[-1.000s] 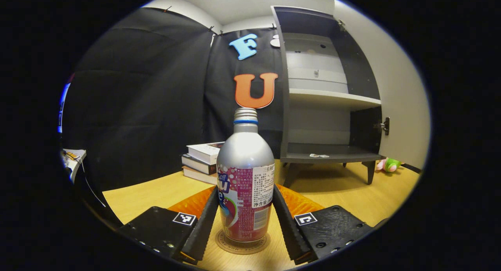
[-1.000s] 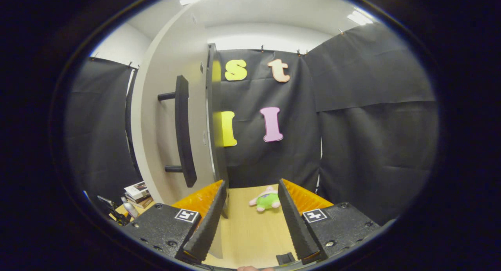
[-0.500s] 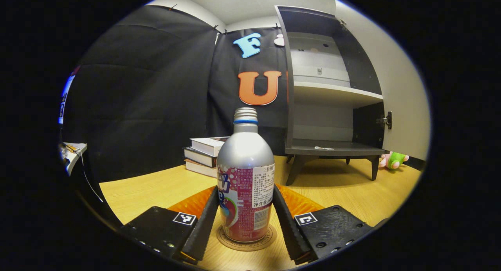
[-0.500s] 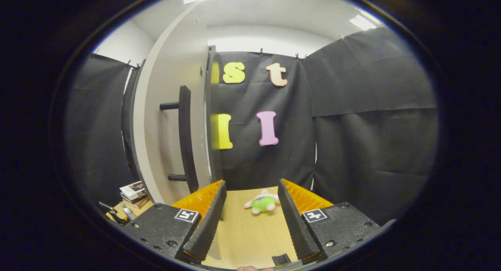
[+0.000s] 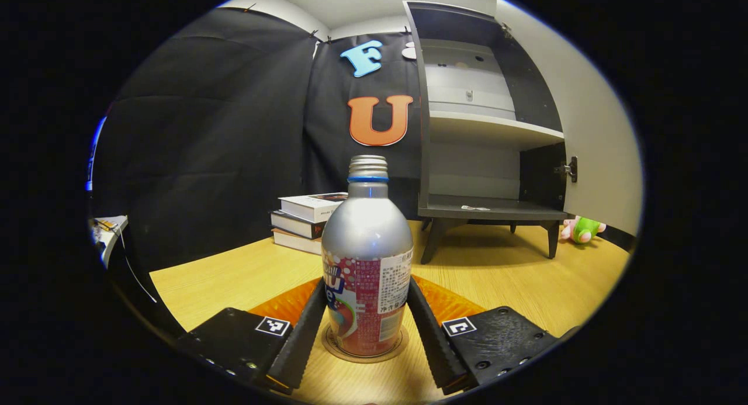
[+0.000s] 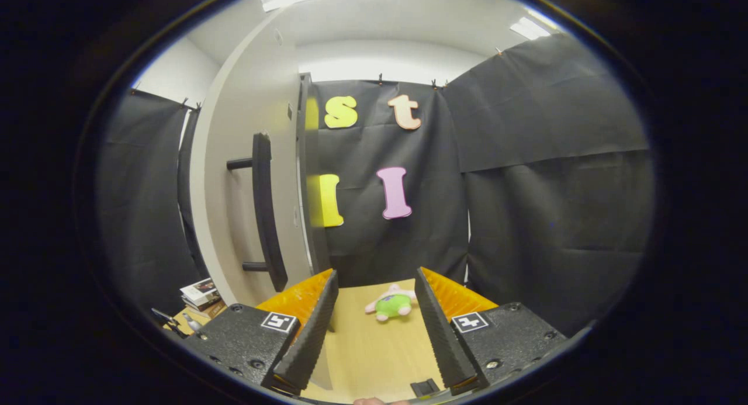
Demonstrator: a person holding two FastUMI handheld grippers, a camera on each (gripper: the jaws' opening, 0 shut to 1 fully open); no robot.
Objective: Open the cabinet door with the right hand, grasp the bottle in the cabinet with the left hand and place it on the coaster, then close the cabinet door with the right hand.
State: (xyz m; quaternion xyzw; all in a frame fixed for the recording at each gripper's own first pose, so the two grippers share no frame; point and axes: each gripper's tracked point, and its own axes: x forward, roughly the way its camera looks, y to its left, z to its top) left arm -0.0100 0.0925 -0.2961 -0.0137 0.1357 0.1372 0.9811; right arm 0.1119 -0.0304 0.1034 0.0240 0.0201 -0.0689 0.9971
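Observation:
A silver bottle [image 5: 365, 259] with a red label stands upright on a round coaster [image 5: 397, 348] on the wooden table. My left gripper [image 5: 366, 285] is shut on the bottle, one finger against each side of the label. Behind it the dark cabinet [image 5: 491, 130] stands with its door [image 5: 590, 130] swung wide to the right and its shelves bare. In the right gripper view the door [image 6: 245, 159] is seen almost edge-on at the left, with its black bar handle [image 6: 263, 212]. My right gripper [image 6: 374, 273] hangs open just right of the door's edge, holding nothing.
A stack of books [image 5: 307, 215] lies left of the cabinet, behind the bottle. A small green and pink plush toy [image 6: 392, 303] lies on the table beyond my right gripper, and it shows right of the cabinet's legs as the plush toy [image 5: 581, 228].
The bottle has settled lower onto the coaster, still between my left fingers. My right gripper has shifted slightly beside the door and stays open.

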